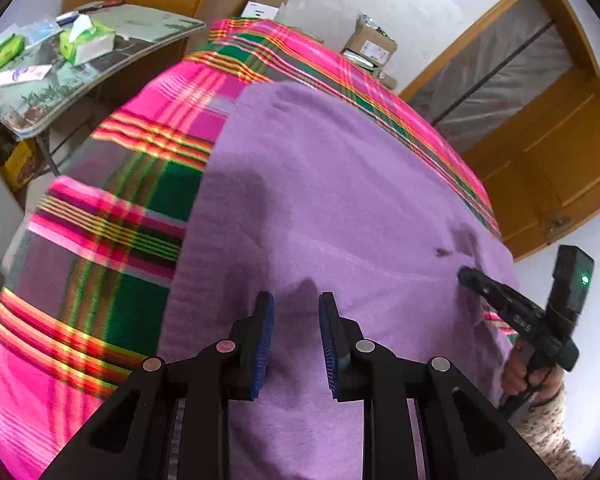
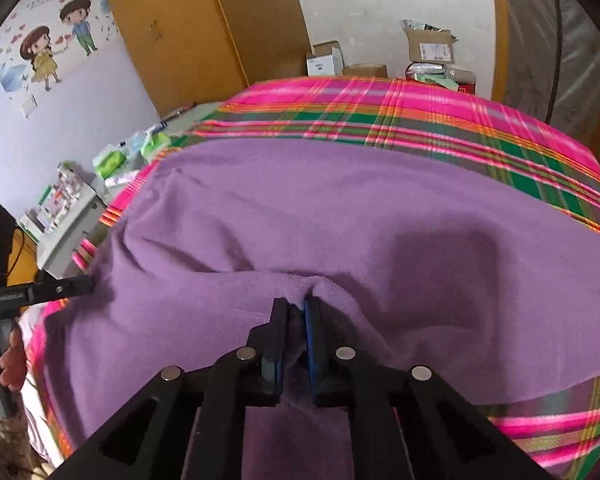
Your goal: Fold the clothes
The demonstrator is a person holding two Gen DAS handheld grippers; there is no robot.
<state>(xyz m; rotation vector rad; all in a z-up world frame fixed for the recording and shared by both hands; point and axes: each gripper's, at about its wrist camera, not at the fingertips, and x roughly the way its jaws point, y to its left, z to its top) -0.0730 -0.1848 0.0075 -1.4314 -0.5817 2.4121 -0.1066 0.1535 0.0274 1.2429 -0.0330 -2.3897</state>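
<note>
1. Fabric fills the middle of both views: a purple garment point(image 1: 324, 184) lies spread on a bed covered by a pink and green plaid blanket point(image 1: 112, 216), so it has a broad, flat surface to be folded on. In the right wrist view it spans the centre of the frame, with plaid showing above it and at the lower right.
2. The right gripper point(image 2: 296, 312) has its blue-padded jaws nearly together, and a raised ridge of the purple cloth runs into the narrow gap between them. It seems to be pinching the near edge so that this edge can be lifted and carried over for a fold.
3. The left gripper point(image 1: 296, 312) has its jaws partly apart, at the lower centre of its own view. A small peak of purple cloth rises between the pads, but the pads point(image 1: 262, 344) do not visibly press on it, so I judge it as not gripping.
4. Both grippers point steeply down at the garment from its near side, set apart along that edge, probably so the fold stays even.
5. At the lower right of the left wrist view, a hand point(image 1: 524, 372) in a speckled knit sleeve holds the right gripper's handle, its tip touching the cloth.
6. A side table point(image 1: 148, 40) with tissue packs stands at upper left, well clear.
</note>
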